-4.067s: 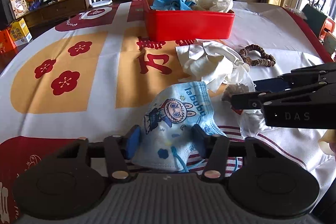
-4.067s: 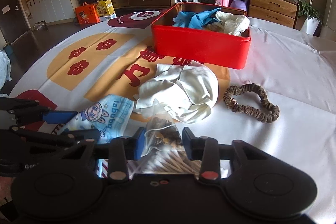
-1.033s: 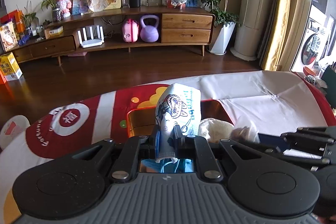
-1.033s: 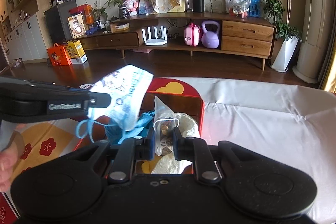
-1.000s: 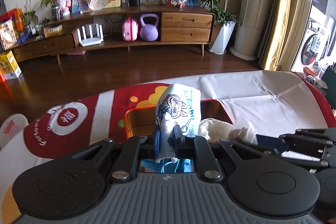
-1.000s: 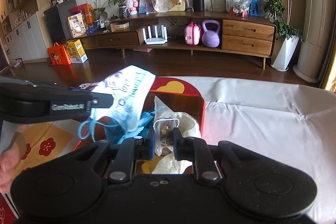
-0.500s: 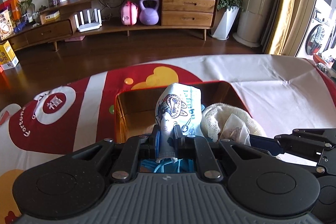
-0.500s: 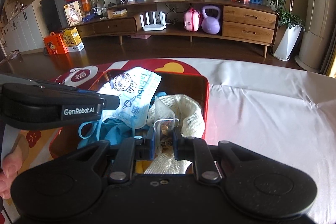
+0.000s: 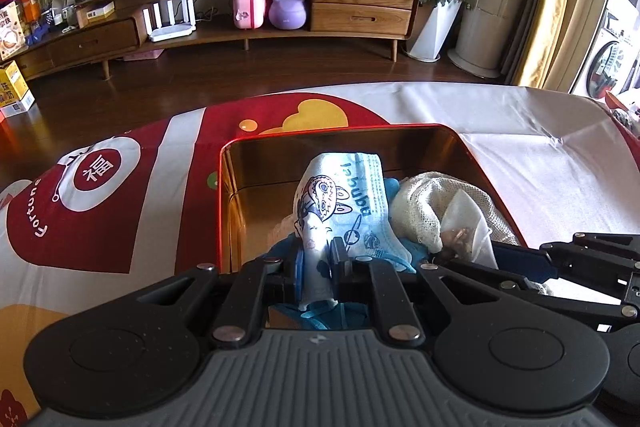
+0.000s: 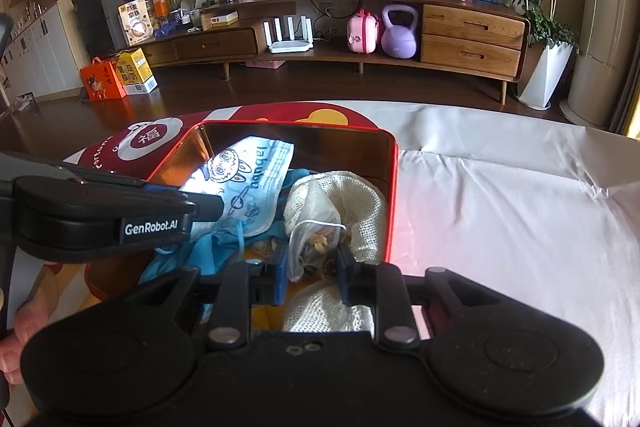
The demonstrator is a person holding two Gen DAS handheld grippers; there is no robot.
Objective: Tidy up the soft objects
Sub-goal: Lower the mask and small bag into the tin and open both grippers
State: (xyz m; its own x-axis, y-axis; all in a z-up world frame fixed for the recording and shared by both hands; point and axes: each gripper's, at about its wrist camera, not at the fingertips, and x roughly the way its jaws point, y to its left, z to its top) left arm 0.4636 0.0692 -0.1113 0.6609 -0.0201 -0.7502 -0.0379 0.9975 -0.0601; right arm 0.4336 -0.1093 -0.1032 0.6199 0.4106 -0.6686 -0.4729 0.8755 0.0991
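Observation:
My left gripper (image 9: 317, 261) is shut on a light blue cartoon face mask (image 9: 340, 199) and holds it inside the red tin box (image 9: 340, 131). The mask also shows in the right wrist view (image 10: 244, 183), lying over blue cloth (image 10: 180, 259). My right gripper (image 10: 312, 273) is over the same box (image 10: 394, 195); its fingers have parted around a small clear mesh pouch (image 10: 312, 239) that rests on a white net cloth (image 10: 352, 203) in the box. The pouch shows in the left wrist view (image 9: 464, 223) too.
The box stands on a table with a red, yellow and white cloth (image 9: 120, 211); white cloth (image 10: 500, 207) lies to its right. Beyond the table edge are dark floor and a wooden sideboard (image 9: 280, 15) with a purple kettlebell (image 9: 288, 7).
Both grippers have sunk into the red box with their loads. My right fingers have spread apart from the pouch. My left gripper still pinches the mask.

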